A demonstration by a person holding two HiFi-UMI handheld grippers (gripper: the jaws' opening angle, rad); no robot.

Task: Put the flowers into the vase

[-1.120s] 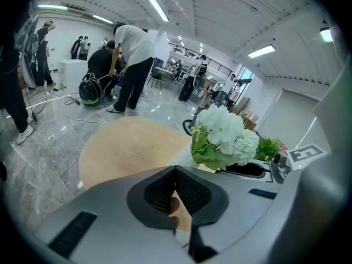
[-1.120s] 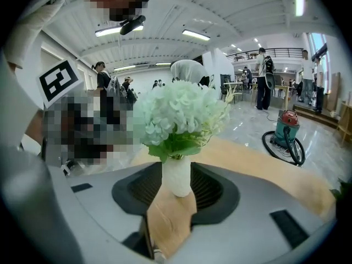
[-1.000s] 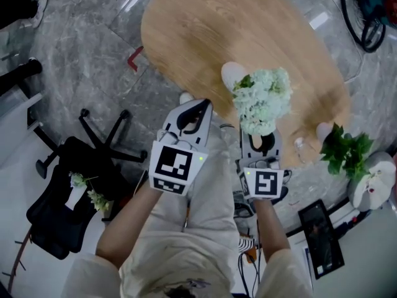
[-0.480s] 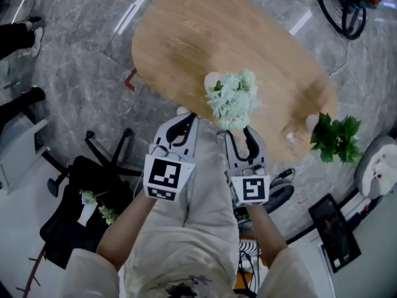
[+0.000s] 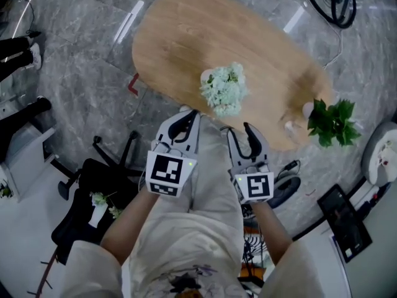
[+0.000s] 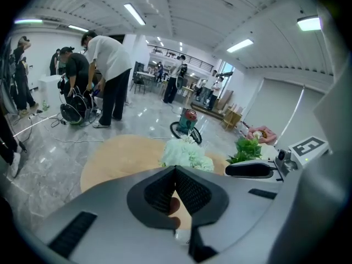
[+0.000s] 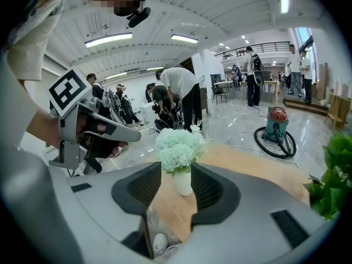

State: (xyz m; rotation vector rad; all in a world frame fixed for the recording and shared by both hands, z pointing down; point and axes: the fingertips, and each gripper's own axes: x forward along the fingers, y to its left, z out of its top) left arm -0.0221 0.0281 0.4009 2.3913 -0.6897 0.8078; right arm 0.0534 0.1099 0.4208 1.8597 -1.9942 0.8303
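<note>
A bunch of pale green-white flowers [image 5: 223, 89] stands in a small white vase [image 7: 183, 181] near the front edge of the oval wooden table [image 5: 186, 36]. Both grippers are held back from the table, over the person's legs. My left gripper [image 5: 189, 115] is shut, its tips touching with nothing between them, and it points at the flowers [image 6: 184, 154] from a distance. My right gripper [image 5: 239, 130] is open and empty. In its own view the vase and flowers [image 7: 179, 146] show between the spread jaws, well beyond them.
A leafy green plant [image 5: 332, 121] stands at the table's right end. A black office chair [image 5: 93, 188] at lower left carries another small bunch of flowers [image 5: 99, 205]. Several people [image 6: 104, 70] stand beyond the table, and a vacuum cleaner [image 7: 275, 126] sits on the floor.
The right gripper has drawn back from under the flowers, which now stand alone on the table. Both grippers and the head have moved away from the table edge.
</note>
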